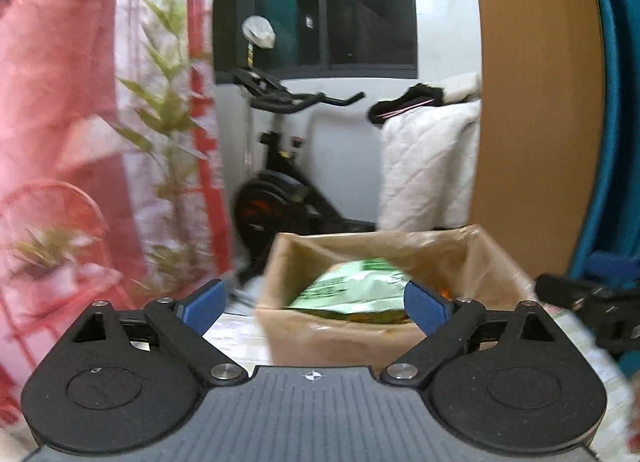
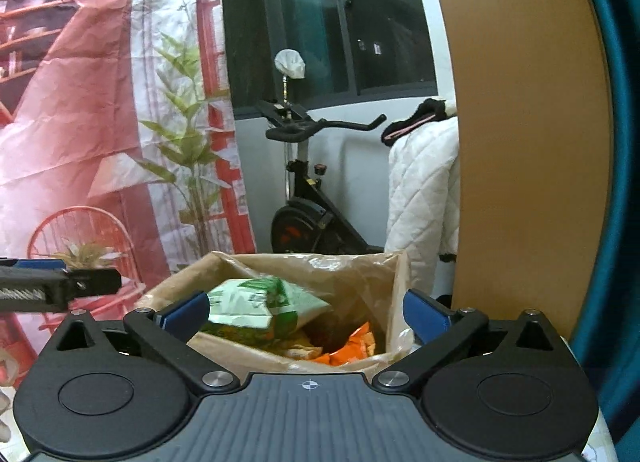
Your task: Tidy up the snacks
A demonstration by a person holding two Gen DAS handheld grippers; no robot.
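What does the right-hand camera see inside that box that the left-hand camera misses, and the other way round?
Only the right view looks down into the box far enough to show orange packets at the bottom, plus the left tongs poking in from the side. Only the left view shows the right tongs at its edge. Both show the green snack bag lying in the box, the exercise bike, the white quilt, and their own tongs open and empty.

Black exercise bike (image 2: 308, 198) at twelve o'clock, red printed backdrop (image 2: 92, 122) at ten o'clock, white quilted blanket (image 2: 424, 198) at two o'clock, tan wooden panel (image 2: 520, 142) beside it, dark window (image 2: 360, 22) above.
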